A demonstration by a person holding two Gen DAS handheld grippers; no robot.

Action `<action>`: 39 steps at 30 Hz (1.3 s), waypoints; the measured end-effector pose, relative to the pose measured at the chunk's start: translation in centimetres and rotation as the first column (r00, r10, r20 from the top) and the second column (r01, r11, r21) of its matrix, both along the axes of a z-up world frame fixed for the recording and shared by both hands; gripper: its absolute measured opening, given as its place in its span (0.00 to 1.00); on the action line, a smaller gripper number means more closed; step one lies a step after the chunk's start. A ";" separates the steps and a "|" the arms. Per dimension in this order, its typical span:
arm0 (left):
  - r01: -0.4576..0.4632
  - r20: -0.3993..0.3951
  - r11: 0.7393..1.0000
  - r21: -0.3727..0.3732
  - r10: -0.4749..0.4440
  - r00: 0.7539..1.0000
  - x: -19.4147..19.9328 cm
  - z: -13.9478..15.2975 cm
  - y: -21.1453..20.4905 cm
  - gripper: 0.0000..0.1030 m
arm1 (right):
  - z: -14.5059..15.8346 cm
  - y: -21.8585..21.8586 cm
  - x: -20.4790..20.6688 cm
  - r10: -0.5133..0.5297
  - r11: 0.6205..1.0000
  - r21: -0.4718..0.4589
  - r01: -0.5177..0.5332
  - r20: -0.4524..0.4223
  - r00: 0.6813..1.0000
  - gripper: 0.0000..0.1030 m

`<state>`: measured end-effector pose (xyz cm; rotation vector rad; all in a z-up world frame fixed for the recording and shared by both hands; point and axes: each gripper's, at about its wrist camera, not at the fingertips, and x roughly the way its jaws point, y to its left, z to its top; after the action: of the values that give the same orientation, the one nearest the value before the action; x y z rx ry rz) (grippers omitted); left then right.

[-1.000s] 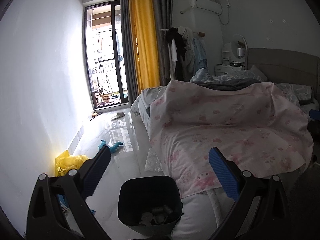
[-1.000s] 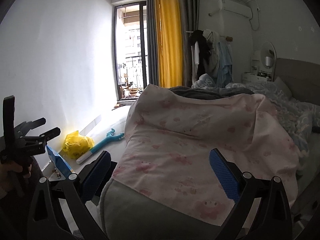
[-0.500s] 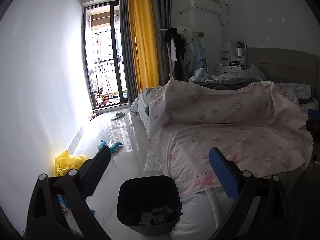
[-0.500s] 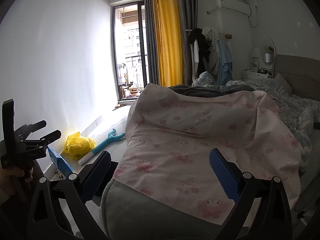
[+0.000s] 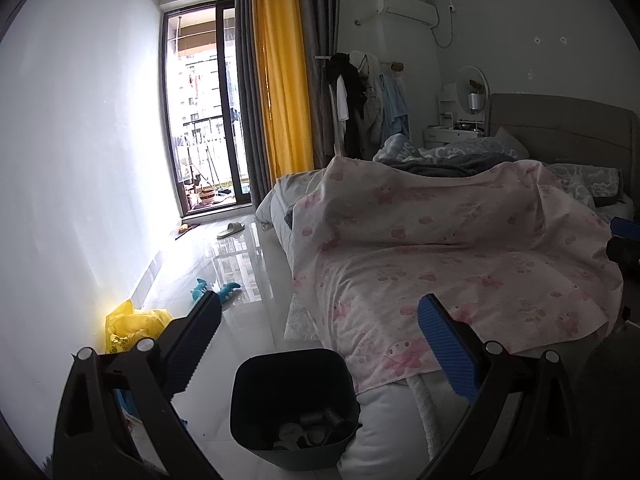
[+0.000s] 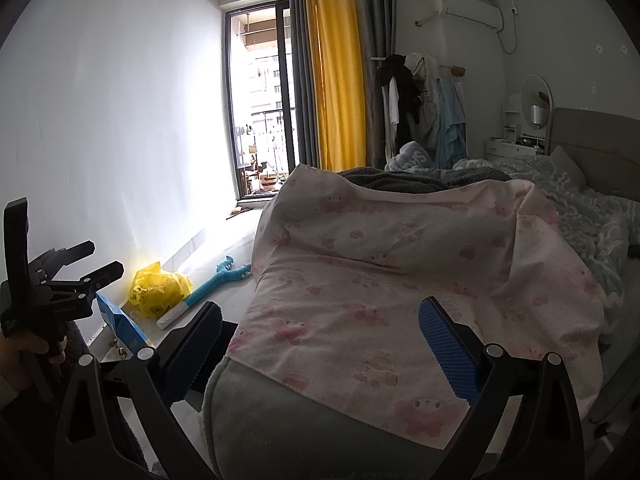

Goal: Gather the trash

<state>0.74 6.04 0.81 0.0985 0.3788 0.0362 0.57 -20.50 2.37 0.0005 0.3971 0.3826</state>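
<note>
Both claws are spread wide and empty: the left gripper (image 5: 318, 342) hangs over the dark trash bin (image 5: 294, 404) near the bed's foot, the right gripper (image 6: 320, 346) over the pink sheet (image 6: 400, 280). Loose trash, a yellow bag (image 6: 160, 288) and a blue packet (image 6: 120, 322), lies at the left wall. Thin plastic may slip from the pads, and a low reach could knock the bin over.

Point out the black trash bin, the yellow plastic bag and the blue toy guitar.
black trash bin (image 5: 294, 364): left wrist view, inner back wall.
yellow plastic bag (image 6: 160, 289): right wrist view, crumpled middle.
blue toy guitar (image 6: 218, 280): right wrist view, neck.
</note>
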 end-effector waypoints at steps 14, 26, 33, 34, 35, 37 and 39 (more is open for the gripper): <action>0.002 0.001 1.000 0.002 -0.002 1.000 0.0 -0.1 -0.1 0.97 | 0.0 -0.1 0.0 0.001 1.000 0.000 -0.001 0.000 1.000 0.97; 0.001 0.001 1.000 0.002 -0.001 1.000 0.0 -0.1 -0.1 0.97 | 0.0 0.0 0.0 0.000 1.000 -0.001 0.000 0.000 1.000 0.97; 0.007 -0.003 1.000 0.003 -0.007 1.000 0.0 -0.2 -0.2 0.97 | 0.1 0.0 0.0 0.001 1.000 -0.002 -0.001 -0.001 1.000 0.97; 0.007 -0.003 1.000 0.002 -0.007 1.000 0.0 -0.2 -0.2 0.97 | 0.1 0.0 0.0 0.001 1.000 -0.002 -0.001 -0.001 1.000 0.97; 0.008 -0.004 1.000 0.002 -0.008 1.000 0.0 -0.2 -0.2 0.97 | 0.0 -0.1 0.1 0.002 1.000 -0.003 -0.002 -0.002 1.000 0.97; 0.010 -0.006 1.000 0.003 -0.010 1.000 0.0 -0.2 -0.1 0.97 | 0.1 0.0 0.0 0.001 1.000 -0.002 -0.001 0.000 1.000 0.97; 0.012 -0.009 1.000 0.003 -0.012 1.000 0.1 -0.2 -0.1 0.97 | 0.1 0.0 0.0 0.001 1.000 -0.002 -0.001 -0.001 1.000 0.97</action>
<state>0.83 5.97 0.60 0.1040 0.3870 0.0246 0.60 -20.54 2.44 -0.0012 0.3985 0.3832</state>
